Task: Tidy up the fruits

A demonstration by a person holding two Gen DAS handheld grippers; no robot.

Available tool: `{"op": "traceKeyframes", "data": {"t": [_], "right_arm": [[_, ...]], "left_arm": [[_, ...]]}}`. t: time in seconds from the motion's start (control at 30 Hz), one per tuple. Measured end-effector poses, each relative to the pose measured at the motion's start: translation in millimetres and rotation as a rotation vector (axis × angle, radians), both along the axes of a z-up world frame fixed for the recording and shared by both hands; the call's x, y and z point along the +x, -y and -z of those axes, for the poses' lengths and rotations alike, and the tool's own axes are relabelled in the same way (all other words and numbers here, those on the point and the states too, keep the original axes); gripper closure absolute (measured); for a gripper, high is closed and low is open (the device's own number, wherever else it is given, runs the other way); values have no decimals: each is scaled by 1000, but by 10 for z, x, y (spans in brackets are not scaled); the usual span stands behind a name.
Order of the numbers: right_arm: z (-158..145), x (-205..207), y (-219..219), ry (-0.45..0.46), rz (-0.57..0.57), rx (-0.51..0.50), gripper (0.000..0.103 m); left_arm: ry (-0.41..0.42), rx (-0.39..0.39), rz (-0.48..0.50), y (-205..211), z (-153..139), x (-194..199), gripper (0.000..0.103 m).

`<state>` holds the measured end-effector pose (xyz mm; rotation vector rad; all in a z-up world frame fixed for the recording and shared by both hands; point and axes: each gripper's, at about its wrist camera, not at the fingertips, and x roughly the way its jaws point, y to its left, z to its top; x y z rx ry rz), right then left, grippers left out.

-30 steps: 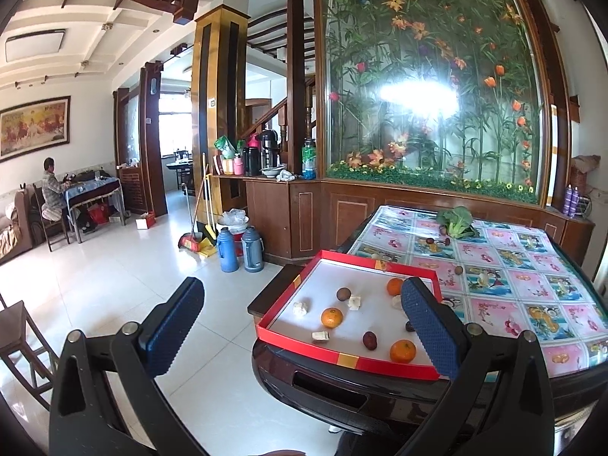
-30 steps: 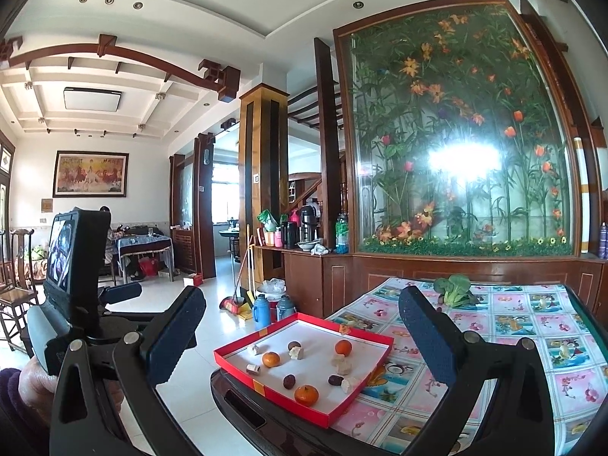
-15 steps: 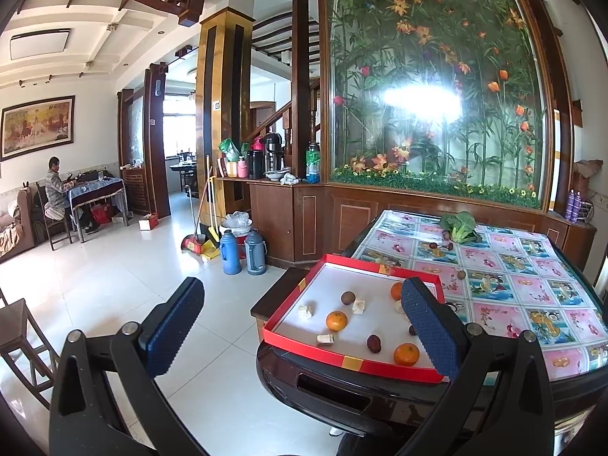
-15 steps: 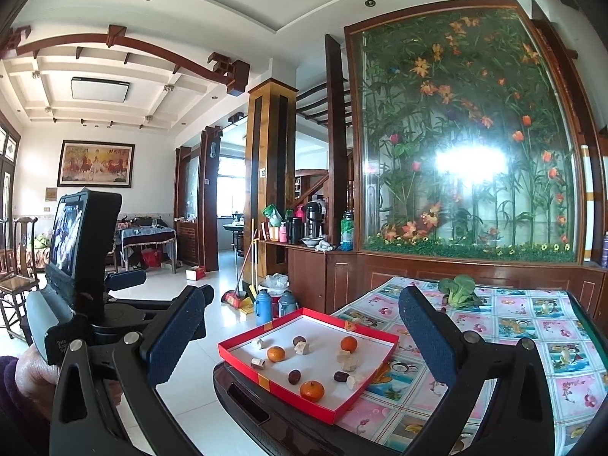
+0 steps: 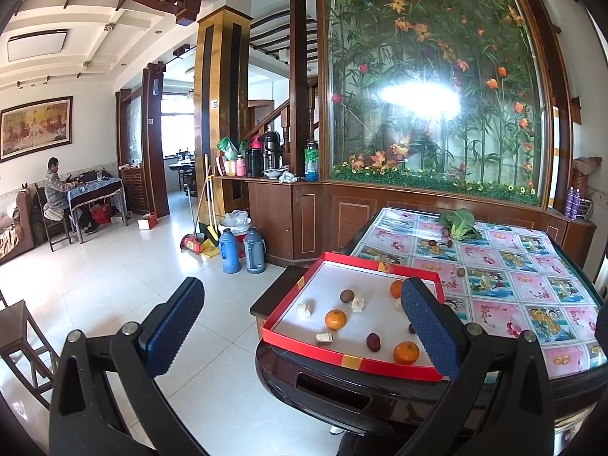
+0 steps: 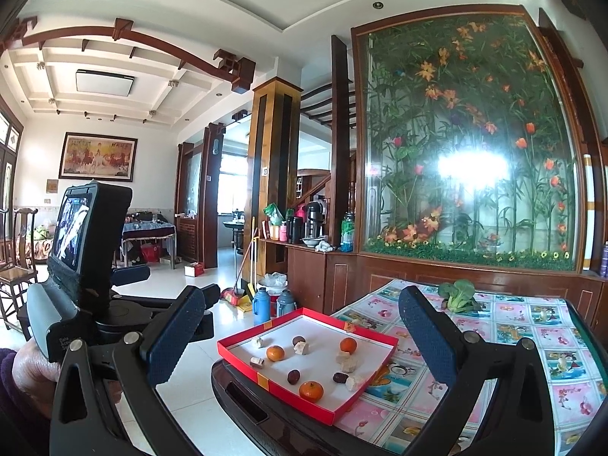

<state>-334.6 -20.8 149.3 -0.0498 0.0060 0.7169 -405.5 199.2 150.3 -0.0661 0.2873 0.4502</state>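
Observation:
A shallow red tray (image 5: pixel 351 361) with a white floor sits at the near left corner of the table (image 5: pixel 532 288). In it lie three oranges, the nearest (image 5: pixel 406 352), dark dates such as one (image 5: pixel 372 342), a brown round fruit (image 5: pixel 345 296) and pale chunks. The tray also shows in the right wrist view (image 6: pixel 344 409). My left gripper (image 5: pixel 300 326) is open and empty, held back from the table. My right gripper (image 6: pixel 300 332) is open and empty, also short of the tray. The left gripper's body (image 6: pixel 91 235) shows at the left of the right wrist view.
A green leafy vegetable (image 5: pixel 459 224) and small dark fruits (image 5: pixel 432 243) lie at the table's far side on the patterned cloth. Two thermos flasks (image 5: pixel 243 250) and a broom stand on the tiled floor. A wooden stool (image 5: pixel 19 338) is at left. A person sits far left.
Both views have shifted slightly; the tray sits a bit further right and lower in the frames. Both grippers stay open and empty.

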Motion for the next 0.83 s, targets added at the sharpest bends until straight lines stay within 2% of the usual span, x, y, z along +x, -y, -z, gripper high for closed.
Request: {"op": "traceKeyframes", "data": {"t": [0.83], "right_arm": [[51, 149, 24, -20, 5, 0, 1]], "left_arm": [[-22, -7, 23, -3, 35, 136, 0]]}}
